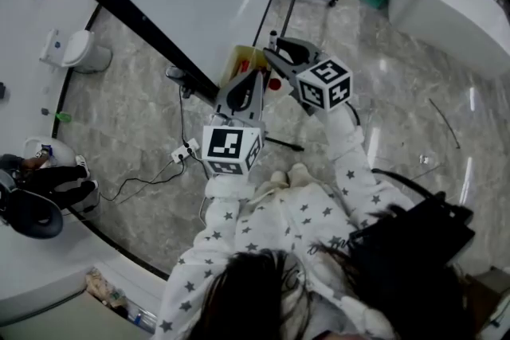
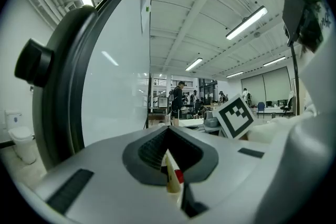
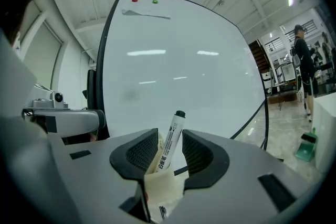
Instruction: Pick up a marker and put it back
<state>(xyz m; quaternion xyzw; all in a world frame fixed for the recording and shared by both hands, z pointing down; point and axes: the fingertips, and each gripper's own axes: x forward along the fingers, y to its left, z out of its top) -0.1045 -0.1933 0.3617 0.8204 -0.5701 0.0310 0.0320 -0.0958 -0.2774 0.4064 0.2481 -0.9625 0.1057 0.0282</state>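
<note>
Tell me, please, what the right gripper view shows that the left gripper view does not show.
Only the right gripper view: a marker with a black cap, standing free between the open tongs of the right gripper. Only the left gripper view: the left gripper with tongs shut on the cream holder's edge, a red patch on it, and the right gripper's cube with a square marker. Both: the whiteboard, the cream holder, ceiling lamps.
</note>
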